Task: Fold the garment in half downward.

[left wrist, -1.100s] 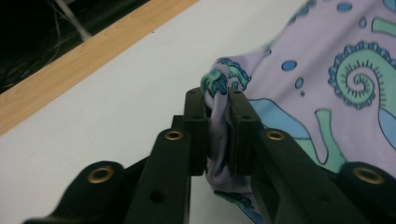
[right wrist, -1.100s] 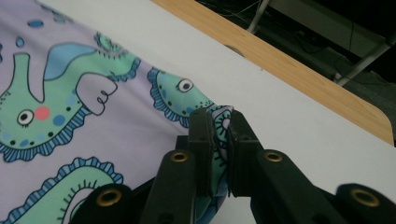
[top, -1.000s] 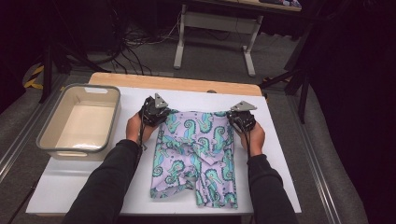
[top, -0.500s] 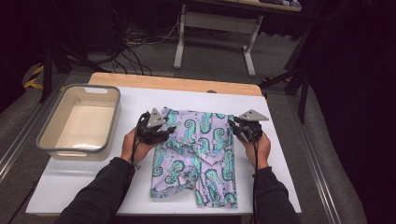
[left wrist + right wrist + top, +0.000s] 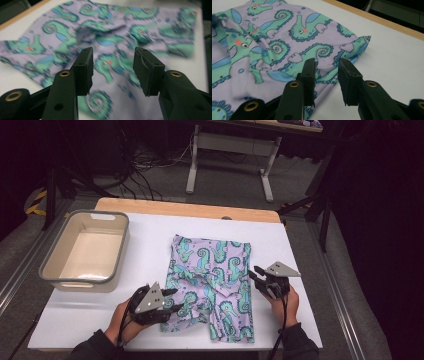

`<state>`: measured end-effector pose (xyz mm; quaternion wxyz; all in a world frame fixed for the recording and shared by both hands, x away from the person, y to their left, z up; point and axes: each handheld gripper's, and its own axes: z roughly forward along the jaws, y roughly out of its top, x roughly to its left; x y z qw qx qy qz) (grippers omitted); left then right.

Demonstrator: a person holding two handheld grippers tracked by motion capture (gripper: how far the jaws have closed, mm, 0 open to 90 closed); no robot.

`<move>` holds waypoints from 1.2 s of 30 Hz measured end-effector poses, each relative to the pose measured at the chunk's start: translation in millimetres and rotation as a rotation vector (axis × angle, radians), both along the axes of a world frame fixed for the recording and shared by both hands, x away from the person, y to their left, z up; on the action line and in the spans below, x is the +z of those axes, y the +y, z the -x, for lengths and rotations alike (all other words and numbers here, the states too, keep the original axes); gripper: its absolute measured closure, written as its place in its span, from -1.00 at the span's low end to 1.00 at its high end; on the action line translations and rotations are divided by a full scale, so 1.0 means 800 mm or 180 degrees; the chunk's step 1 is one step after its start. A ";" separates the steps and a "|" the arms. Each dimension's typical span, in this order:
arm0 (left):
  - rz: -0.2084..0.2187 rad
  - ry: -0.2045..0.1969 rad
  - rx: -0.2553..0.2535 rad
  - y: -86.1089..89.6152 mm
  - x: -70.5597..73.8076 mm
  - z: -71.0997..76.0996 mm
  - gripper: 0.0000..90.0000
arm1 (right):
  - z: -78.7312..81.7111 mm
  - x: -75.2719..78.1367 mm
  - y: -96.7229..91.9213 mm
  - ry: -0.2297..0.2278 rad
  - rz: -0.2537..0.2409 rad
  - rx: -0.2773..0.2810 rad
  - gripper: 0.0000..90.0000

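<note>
Both grippers (image 5: pixel 172 300) (image 5: pixel 256 276) open-jawed at shorts (image 5: pixel 212 280) edges, nothing gripped.

Both forearms come in from the bottom edge of the high view, in dark sleeves. The left hand (image 5: pixel 122 320) sits at lower left of centre, wrapped around the left gripper (image 5: pixel 172 302), whose black jaws point right across the frame, roughly level. Its jaws have just been opening — in the left gripper view they stand well apart with nothing pinched between the pads. The right hand (image 5: pixel 286 304) is at lower right, carrying the right gripper (image 5: pixel 254 276), jaws aimed up and left. These jaws have also just been opening — the right gripper view shows a narrower gap, with nothing clamped in it.
</note>
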<state>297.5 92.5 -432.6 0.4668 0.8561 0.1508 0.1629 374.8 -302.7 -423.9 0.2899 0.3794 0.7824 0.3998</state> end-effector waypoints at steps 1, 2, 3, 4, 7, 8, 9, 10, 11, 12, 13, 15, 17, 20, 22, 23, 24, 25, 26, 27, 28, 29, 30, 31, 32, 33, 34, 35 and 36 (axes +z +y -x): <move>-0.0041 -0.0031 -0.0022 0.002 -0.002 0.006 0.11 | 0.006 -0.002 -0.001 0.0011 -0.0007 0.0032 0.51; -0.0047 -0.0065 -0.0062 0.003 -0.006 0.015 0.11 | 0.009 -0.003 -0.001 0.0022 -0.0013 0.0050 0.50; -0.0074 -0.0048 -0.0088 0.004 -0.008 0.021 0.12 | 0.013 -0.005 0.000 0.0040 -0.0003 0.0064 0.49; -0.0051 0.0011 -0.0122 0.003 -0.011 0.026 0.12 | 0.016 -0.007 0.001 0.0062 0.0013 0.0081 0.47; -0.0257 0.0060 -0.0188 0.000 -0.021 0.038 0.06 | 0.024 -0.011 0.005 0.0078 0.0059 0.0133 0.44; -0.0323 0.0049 -0.0171 -0.001 -0.025 0.040 0.07 | 0.026 -0.012 0.006 0.0085 0.0060 0.0142 0.43; -0.0328 0.0075 -0.0164 -0.001 -0.028 0.040 0.10 | 0.028 -0.014 0.008 0.0105 0.0072 0.0165 0.42; -0.0375 0.0115 -0.0142 -0.001 -0.030 0.038 0.10 | 0.029 -0.015 0.009 0.0117 0.0086 0.0175 0.40; -0.0410 0.0145 -0.0106 -0.001 -0.033 0.036 0.10 | 0.030 -0.016 0.010 0.0126 0.0118 0.0188 0.39; -0.0492 0.0139 -0.0086 -0.001 -0.035 0.033 0.10 | 0.031 -0.017 0.011 0.0127 0.0131 0.0198 0.39; -0.0566 0.0122 -0.0095 0.000 -0.037 0.032 0.21 | 0.032 -0.017 0.011 0.0135 0.0129 0.0210 0.39; -0.0651 0.0082 -0.0067 0.004 -0.039 0.029 0.43 | 0.034 -0.017 0.011 0.0130 0.0111 0.0214 0.39; -0.0683 0.0072 -0.0032 0.010 -0.039 0.026 0.67 | 0.036 -0.017 0.010 0.0134 0.0109 0.0217 0.40; -0.0785 0.0008 0.0015 0.020 -0.039 0.023 0.94 | 0.039 -0.018 0.009 0.0138 0.0100 0.0230 0.40; -0.0798 -0.0046 0.0080 0.027 -0.037 0.019 0.94 | 0.040 -0.018 0.009 0.0138 0.0104 0.0229 0.40; -0.0788 -0.0061 0.0121 0.033 -0.036 0.017 0.94 | 0.040 -0.017 0.008 0.0135 0.0107 0.0233 0.40; -0.0750 -0.0038 0.0180 0.038 -0.035 0.014 0.94 | 0.041 -0.017 0.008 0.0134 0.0105 0.0227 0.40; -0.0728 -0.0026 0.0204 0.042 -0.035 0.012 0.93 | 0.041 -0.017 0.007 0.0133 0.0111 0.0221 0.40; -0.0683 0.0006 0.0234 0.047 -0.035 0.011 0.92 | 0.042 -0.017 0.007 0.0138 0.0106 0.0223 0.40; -0.0685 -0.0018 0.0248 0.049 -0.035 0.010 0.88 | 0.042 -0.017 0.006 0.0138 0.0111 0.0226 0.40; -0.0675 -0.0010 0.0287 0.053 -0.035 0.010 0.84 | 0.042 -0.017 0.006 0.0136 0.0116 0.0221 0.40; -0.0621 -0.0002 0.0286 0.056 -0.034 0.010 0.75 | 0.043 -0.017 0.005 0.0137 0.0117 0.0215 0.40; -0.0579 0.0014 0.0287 0.057 -0.033 0.010 0.63 | 0.043 -0.017 0.004 0.0137 0.0117 0.0210 0.40; -0.0543 0.0019 0.0269 0.057 -0.031 0.012 0.62 | 0.044 -0.017 0.004 0.0137 0.0097 0.0202 0.39; -0.0492 -0.0003 0.0239 0.056 -0.028 0.015 0.58 | 0.045 -0.016 0.004 0.0129 0.0095 0.0211 0.40; -0.0430 -0.0041 0.0199 0.054 -0.025 0.017 0.55 | 0.046 -0.015 0.004 0.0127 0.0092 0.0215 0.39; -0.0345 -0.0037 0.0169 0.050 -0.021 0.021 0.49 | 0.047 -0.015 0.005 0.0124 0.0086 0.0221 0.39; -0.0279 -0.0061 0.0099 0.045 -0.016 0.025 0.46 | 0.048 -0.014 0.006 0.0123 0.0093 0.0229 0.39; -0.0238 -0.0094 0.0051 0.041 -0.013 0.027 0.42 | 0.050 -0.014 0.007 0.0122 0.0091 0.0246 0.39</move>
